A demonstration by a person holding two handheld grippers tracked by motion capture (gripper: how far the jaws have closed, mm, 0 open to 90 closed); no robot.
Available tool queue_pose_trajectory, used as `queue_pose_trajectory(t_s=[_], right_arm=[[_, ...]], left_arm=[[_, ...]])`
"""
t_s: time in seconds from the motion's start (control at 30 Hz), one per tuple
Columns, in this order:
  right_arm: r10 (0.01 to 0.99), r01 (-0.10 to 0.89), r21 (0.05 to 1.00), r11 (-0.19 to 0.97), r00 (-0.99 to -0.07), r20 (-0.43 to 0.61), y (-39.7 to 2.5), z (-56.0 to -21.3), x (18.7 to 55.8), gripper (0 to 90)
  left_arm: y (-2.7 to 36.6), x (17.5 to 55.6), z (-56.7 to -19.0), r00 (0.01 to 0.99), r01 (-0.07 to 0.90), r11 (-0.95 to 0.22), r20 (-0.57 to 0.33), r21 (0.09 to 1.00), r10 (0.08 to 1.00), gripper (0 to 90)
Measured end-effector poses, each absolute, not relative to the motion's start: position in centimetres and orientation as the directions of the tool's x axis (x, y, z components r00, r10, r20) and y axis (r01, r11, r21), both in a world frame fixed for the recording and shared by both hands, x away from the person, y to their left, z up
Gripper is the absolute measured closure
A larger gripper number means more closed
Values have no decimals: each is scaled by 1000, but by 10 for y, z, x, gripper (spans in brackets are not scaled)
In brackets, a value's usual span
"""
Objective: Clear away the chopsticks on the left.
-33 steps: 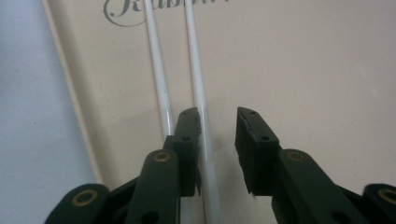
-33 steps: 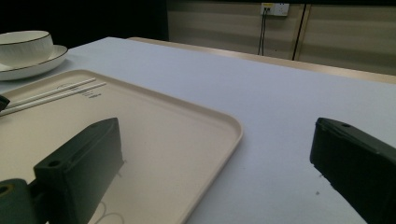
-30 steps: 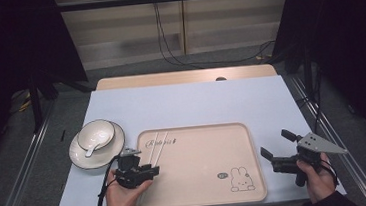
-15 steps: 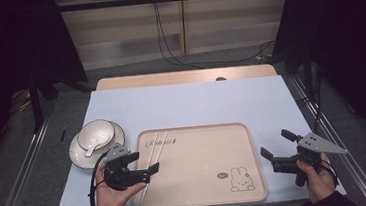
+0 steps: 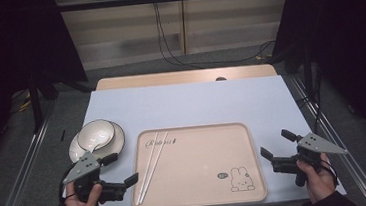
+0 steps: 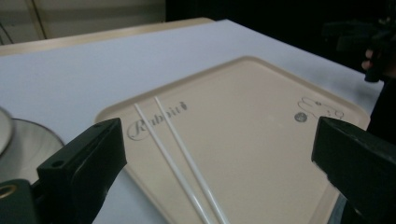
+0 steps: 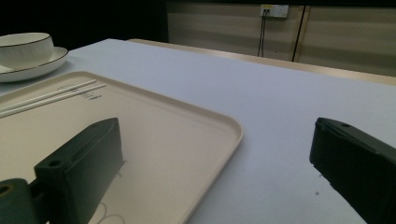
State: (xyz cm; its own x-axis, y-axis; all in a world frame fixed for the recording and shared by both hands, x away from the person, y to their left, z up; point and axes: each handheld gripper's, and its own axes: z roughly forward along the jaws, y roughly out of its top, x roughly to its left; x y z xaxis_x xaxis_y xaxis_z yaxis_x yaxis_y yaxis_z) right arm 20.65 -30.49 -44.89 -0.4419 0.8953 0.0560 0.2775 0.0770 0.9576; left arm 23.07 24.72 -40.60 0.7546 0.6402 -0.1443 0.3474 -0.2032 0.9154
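Note:
A beige tray [image 5: 201, 161] with a rabbit drawing lies at the table's front middle. Two white chopsticks [image 5: 151, 163] lie side by side along its left part. In the left gripper view the chopsticks [image 6: 177, 154] run between the jaws, farther off on the tray [image 6: 252, 121]. My left gripper [image 5: 122, 168] is open just off the tray's left edge, holding nothing. My right gripper [image 5: 276, 144] is open beside the tray's right edge, also with nothing in it. The right gripper view looks across the tray [image 7: 177, 135] toward the chopsticks [image 7: 51, 95].
A white bowl [image 5: 96, 133] sits on a white plate [image 5: 116, 141] left of the tray, just beyond my left gripper. The bowl [image 7: 25, 44] and plate [image 7: 32, 67] are at the far left of the right gripper view. Bare white table [image 5: 196, 102] stretches behind the tray.
My left gripper has drawn back to the left, off the tray's edge and away from the chopsticks, which stay lying on the tray. The right gripper has not moved.

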Motion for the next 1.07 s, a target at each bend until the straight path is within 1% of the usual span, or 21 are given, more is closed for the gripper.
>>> queue_pose_trajectory(t_s=[0.03,0.17,0.27,0.43,0.57,0.7,0.77,0.9,0.93,1.07], right_arm=[[896,278,957,78,-442,56,-305,-449,206,22],[895,279,957,78,-442,56,-305,-449,207,22],[896,277,958,77,-441,56,-305,-449,207,22],[896,280,957,78,-440,56,-305,-449,207,22],[897,277,958,76,-439,56,-306,-449,206,22],[899,269,961,69,-434,57,-306,-448,205,20],[900,269,961,57,-430,67,-306,-448,205,18],[905,247,967,63,-423,49,-307,-448,205,8],[906,242,968,66,-421,43,-308,-448,205,5],[908,236,970,62,-417,44,-308,-448,205,1]], left_arm=[[251,230,-406,752,344,-191,-148,919,642,25],[268,222,-408,696,338,-164,-129,927,706,24],[277,218,-411,679,321,-158,-111,934,725,24],[293,211,-419,628,314,-98,-129,944,768,24],[301,205,-425,595,307,-89,-118,948,795,24],[306,199,-432,586,333,-80,-140,939,798,24],[310,196,-433,557,342,-56,-154,938,816,24],[315,197,-434,540,358,-49,-164,932,826,24],[315,198,-435,546,363,-40,-177,931,819,24],[313,202,-435,556,367,-61,-166,928,814,24]])
